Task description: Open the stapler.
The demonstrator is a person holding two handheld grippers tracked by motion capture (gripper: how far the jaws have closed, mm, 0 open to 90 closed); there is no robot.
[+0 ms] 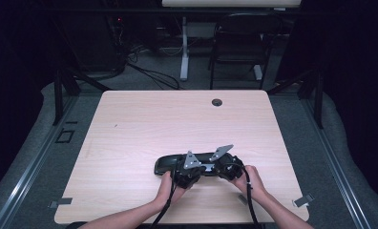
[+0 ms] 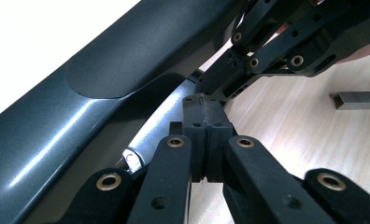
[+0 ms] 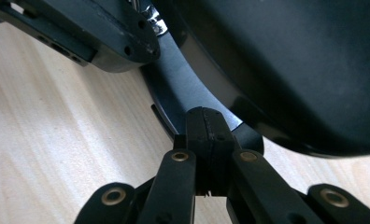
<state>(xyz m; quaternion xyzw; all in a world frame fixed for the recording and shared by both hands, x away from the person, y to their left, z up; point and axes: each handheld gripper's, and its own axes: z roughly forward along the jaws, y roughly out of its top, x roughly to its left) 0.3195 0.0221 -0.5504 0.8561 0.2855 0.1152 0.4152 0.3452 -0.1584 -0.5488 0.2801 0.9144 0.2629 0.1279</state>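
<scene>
High view, table: a pale wood table (image 1: 130,124) with a small round hole (image 1: 217,102) near its far edge, dark room behind.
High view, case: a long dark case (image 1: 170,162), glossy, lay near the front of the table, a bit right of the middle, running left to right.
High view, left gripper: the left gripper (image 1: 187,172) sat at the near side of the case, held by the left hand (image 1: 170,187), grey plate on top. Couldn't tell the jaws from up there.
High view, right gripper: the right gripper (image 1: 227,169) was just to the right of it, at the case's right end, right hand (image 1: 251,181) behind it. The two grippers were pretty much touching.
High view, background: a folding chair (image 1: 239,43) stood far off past the table.
Left gripper view, jaws: the left gripper (image 2: 205,105) had its jaws pressed together, tips up against a lighter band under the lid of the case (image 2: 94,84). Whether anything thin was pinched between them, I couldn't tell.
Left gripper view, other stuff: the right gripper (image 2: 230,74) came in from the upper right, tips right next to the left one's. A small grey block (image 2: 356,100) lay on the table at the right.
Right gripper view, jaws: the right gripper (image 3: 206,123) was closed too, tips against the curved rim of the case (image 3: 286,65).
Right gripper view, other stuff: part of the left gripper (image 3: 80,32) showed at the upper left, touching the case.
</scene>
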